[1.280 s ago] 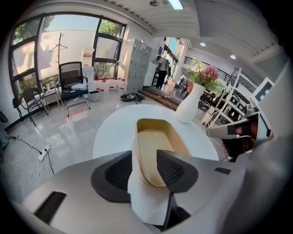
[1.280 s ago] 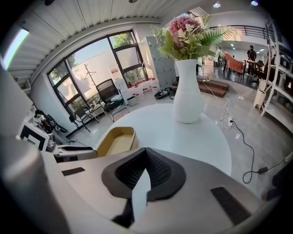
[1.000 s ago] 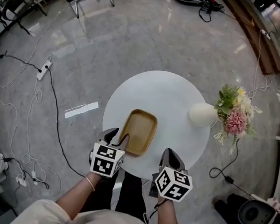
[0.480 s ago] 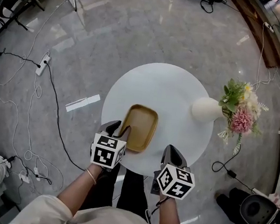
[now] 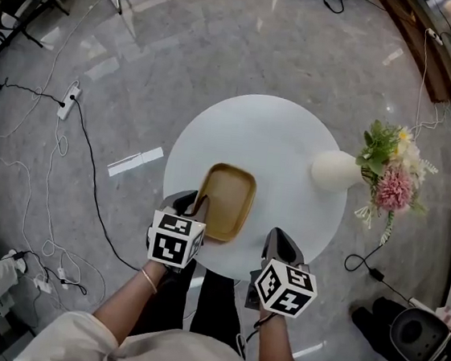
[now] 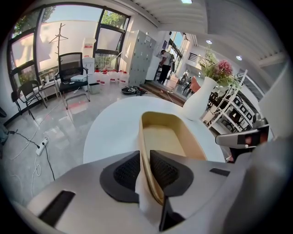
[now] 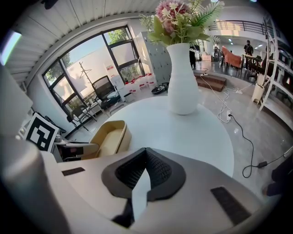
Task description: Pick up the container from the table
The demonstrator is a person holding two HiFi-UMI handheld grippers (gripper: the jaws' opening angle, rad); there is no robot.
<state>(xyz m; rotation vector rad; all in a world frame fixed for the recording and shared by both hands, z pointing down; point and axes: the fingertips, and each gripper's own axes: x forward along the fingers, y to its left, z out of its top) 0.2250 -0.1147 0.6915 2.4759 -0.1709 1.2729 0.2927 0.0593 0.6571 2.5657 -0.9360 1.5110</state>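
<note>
A shallow tan container (image 5: 227, 200) lies on the round white table (image 5: 271, 136), near its front edge. My left gripper (image 5: 192, 207) is at the container's near-left rim, its jaws closing with that rim wall between them. In the left gripper view the pads (image 6: 130, 171) stand against both sides of the rim, and the container (image 6: 171, 139) stretches away beyond my left gripper (image 6: 145, 155). My right gripper (image 5: 279, 242) hovers at the table's front edge, right of the container, shut with nothing in it. The right gripper view shows my right gripper (image 7: 146, 151) with the container (image 7: 107, 137) to its left.
A white vase (image 5: 332, 170) with pink and yellow flowers (image 5: 388, 174) stands at the table's right edge; this vase (image 7: 181, 82) rises ahead in the right gripper view. Cables and a power strip (image 5: 70, 103) lie on the grey floor at left. The person's legs are under the table's front edge.
The left gripper's jaws have come together from wide open onto the container's near rim. Both hands and the container have kept their places.
</note>
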